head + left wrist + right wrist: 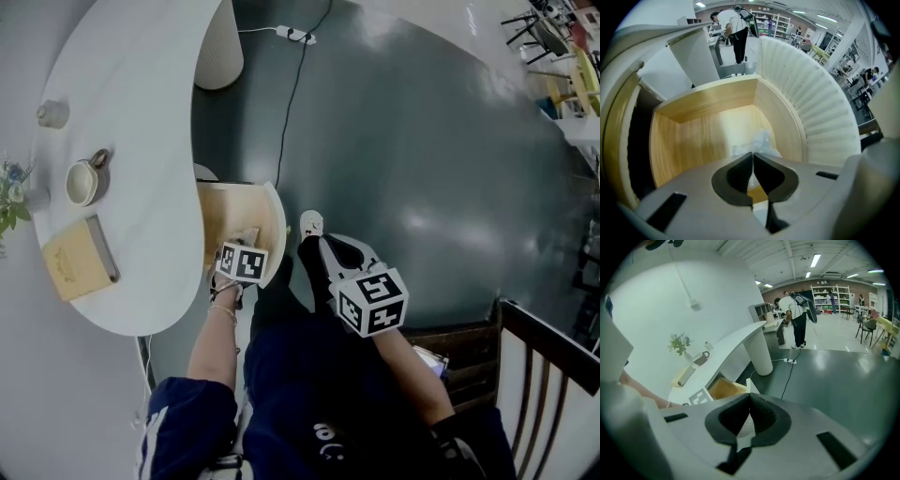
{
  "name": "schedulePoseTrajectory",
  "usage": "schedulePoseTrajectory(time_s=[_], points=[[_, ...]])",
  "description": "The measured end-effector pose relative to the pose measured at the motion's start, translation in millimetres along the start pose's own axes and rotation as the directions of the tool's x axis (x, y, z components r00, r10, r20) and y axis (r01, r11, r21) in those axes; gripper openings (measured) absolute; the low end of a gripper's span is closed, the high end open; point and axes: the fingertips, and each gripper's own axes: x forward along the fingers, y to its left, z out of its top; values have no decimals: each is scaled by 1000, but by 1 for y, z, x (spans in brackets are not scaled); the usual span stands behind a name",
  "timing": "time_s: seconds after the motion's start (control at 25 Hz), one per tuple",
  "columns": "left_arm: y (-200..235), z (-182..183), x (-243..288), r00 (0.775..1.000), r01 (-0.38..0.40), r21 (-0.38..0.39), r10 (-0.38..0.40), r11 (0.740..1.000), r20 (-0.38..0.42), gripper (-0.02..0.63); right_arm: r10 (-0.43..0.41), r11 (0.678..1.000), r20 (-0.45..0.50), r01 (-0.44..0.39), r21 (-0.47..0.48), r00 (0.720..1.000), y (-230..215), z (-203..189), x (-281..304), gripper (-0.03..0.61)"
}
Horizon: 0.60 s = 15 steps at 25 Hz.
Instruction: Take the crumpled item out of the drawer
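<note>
The wooden drawer (274, 217) stands pulled out from under the white table. A pale crumpled item (761, 141) lies on the drawer floor (693, 136) near the curved right wall. My left gripper (753, 157) reaches into the drawer, and its jaws are closed with the item's near edge pinched at the tips. In the head view the left gripper (246, 238) hangs over the drawer's front part. My right gripper (317, 246) hovers to the right of the drawer, above the dark floor. In its own view the right gripper (750, 397) is shut on nothing.
The curved white table (141, 122) carries a cup (82, 181), a tan book (77, 258) and a small jar (52, 113). A power strip (295, 36) with its cable lies on the dark floor. A wooden chair (553, 352) stands at the lower right. The person's legs are below the drawer.
</note>
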Motion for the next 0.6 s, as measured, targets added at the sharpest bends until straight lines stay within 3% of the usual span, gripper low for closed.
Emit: schedulePoseTrajectory(time_s=[0.2,0.6], points=[[-8,-1,-19,999,-7,-71,10,997,42,12,-7,999,-12,6,-34,1000,-2,2,-7,8],[-13,15,-62,986,-30,-70,41,997,161,12,-1,999,-4,1,-48,1000,-6,6,-11,8]])
